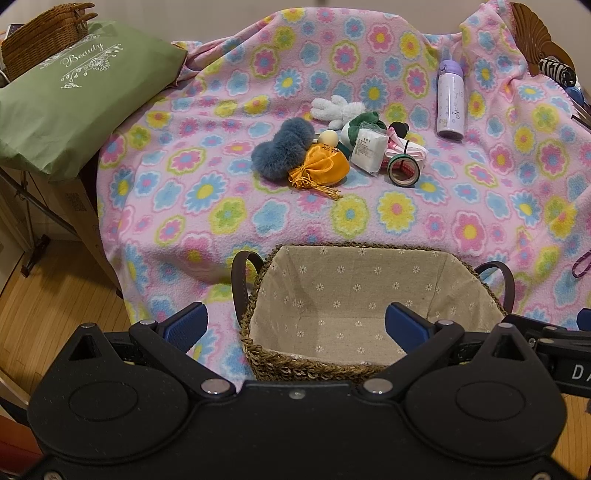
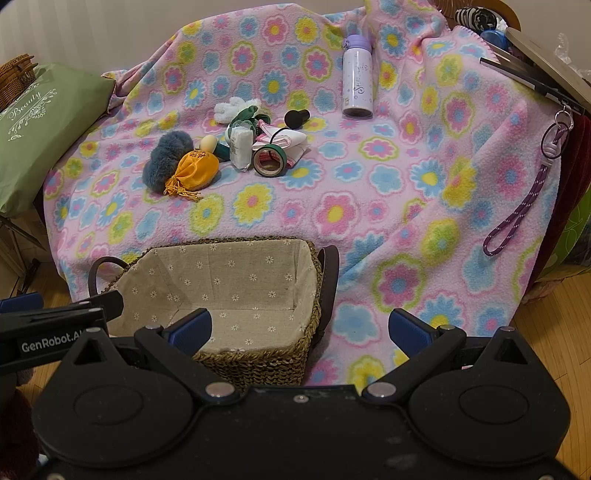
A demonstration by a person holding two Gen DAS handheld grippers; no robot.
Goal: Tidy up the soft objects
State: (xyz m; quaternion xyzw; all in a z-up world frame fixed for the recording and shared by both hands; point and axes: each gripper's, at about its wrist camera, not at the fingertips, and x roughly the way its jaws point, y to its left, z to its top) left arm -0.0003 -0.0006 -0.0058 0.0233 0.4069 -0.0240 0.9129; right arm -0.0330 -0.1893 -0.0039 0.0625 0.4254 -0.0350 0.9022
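Note:
A cluster of small things lies mid-table on the flowered blanket [image 1: 221, 206]: a blue fluffy piece [image 1: 280, 147], an orange drawstring pouch [image 1: 321, 166], a white plush [image 1: 338, 107], a green plush [image 1: 364, 123], a white packet [image 1: 369, 149] and tape rolls [image 1: 404, 170]. The same cluster shows in the right wrist view, with the pouch [image 2: 194, 170] and blue fluff [image 2: 166, 155]. A lined wicker basket [image 1: 255, 354] [image 2: 314, 295] stands empty at the near edge. My left gripper [image 1: 295, 325] is open over the basket. My right gripper [image 2: 299, 328] is open beside the basket's right end.
A purple bottle [image 1: 450, 99] [image 2: 356, 81] stands at the back right. A green "Beauty" bag [image 1: 66, 99] and a wicker hamper [image 1: 44, 33] sit at the left. A purple cord [image 2: 524, 203] hangs at the right edge. Wooden floor [image 1: 44, 295] lies below.

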